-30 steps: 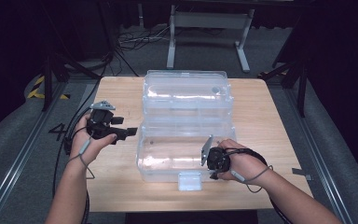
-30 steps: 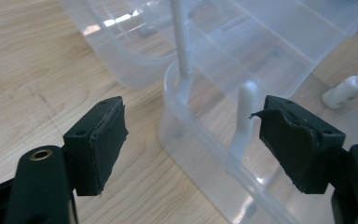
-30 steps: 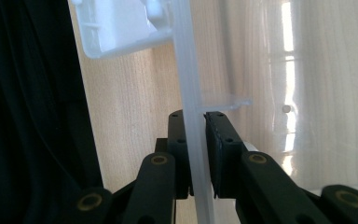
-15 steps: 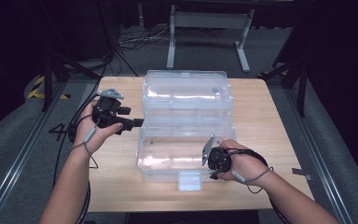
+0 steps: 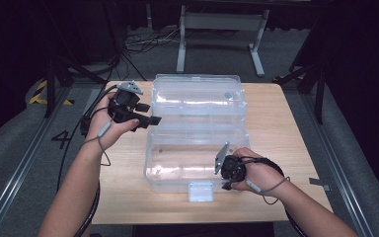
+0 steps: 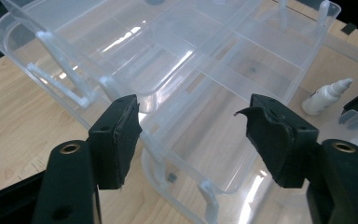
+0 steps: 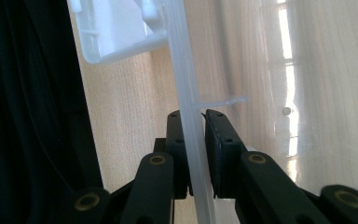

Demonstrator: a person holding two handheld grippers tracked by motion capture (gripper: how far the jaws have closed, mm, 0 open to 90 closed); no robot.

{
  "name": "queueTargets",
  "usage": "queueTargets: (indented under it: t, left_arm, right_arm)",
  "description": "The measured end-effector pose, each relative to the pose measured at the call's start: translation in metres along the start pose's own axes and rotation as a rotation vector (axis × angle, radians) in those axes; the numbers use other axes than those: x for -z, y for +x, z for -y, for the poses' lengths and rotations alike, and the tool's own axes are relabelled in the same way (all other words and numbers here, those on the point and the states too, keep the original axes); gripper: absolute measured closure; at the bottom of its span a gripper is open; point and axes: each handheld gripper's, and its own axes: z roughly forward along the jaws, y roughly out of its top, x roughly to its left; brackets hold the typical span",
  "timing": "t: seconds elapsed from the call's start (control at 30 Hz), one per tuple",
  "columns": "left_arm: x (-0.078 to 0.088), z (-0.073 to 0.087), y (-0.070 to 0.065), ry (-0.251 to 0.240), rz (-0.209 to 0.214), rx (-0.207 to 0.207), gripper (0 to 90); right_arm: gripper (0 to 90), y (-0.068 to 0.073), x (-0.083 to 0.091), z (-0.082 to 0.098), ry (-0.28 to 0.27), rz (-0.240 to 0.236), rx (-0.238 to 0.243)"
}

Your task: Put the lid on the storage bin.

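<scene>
A clear plastic box (image 5: 197,126) lies open on the wooden table, lid half at the back, base half at the front. In the left gripper view the box (image 6: 214,70) shows dividers and a small white bottle (image 6: 325,95). My left gripper (image 5: 150,113) hovers off the box's left side by the hinge. Its jaws have just been closing a little but stand open (image 6: 193,126), pressing on nothing. My right gripper (image 5: 225,183) is shut on the base's front wall (image 7: 186,84), right of the white latch (image 7: 116,32).
The table (image 5: 271,123) has bare wood to the right and left of the box. Cables trail from both grippers over the table's sides. A metal stand (image 5: 222,29) and dark floor lie beyond the far edge.
My left hand has lifted and moved away from the near edge, along the box's left side toward the hinge. The right hand and the box have stayed put.
</scene>
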Motion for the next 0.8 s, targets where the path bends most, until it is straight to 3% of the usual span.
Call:
queueTargets:
  t: [0.2, 0.47, 0.67, 0.8]
  left_arm:
    - [-0.003, -0.011, -0.002, 0.004, 0.020, -0.026, 36.0]
    - [-0.019, -0.033, -0.004, 0.015, 0.040, -0.092, 36.2]
    - [-0.032, -0.049, -0.003, 0.053, 0.056, -0.148, 38.3]
    - [-0.039, -0.055, -0.003, 0.076, 0.065, -0.162, 39.4]
  right_arm:
    - [80.6, -0.001, 0.000, 0.001, -0.010, -0.005, -0.003]
    - [80.4, -0.001, 0.000, 0.002, -0.018, -0.005, -0.011]
    - [80.4, 0.000, 0.000, 0.004, -0.028, -0.005, -0.029]
    - [80.4, 0.000, 0.000, 0.004, -0.032, -0.003, -0.029]
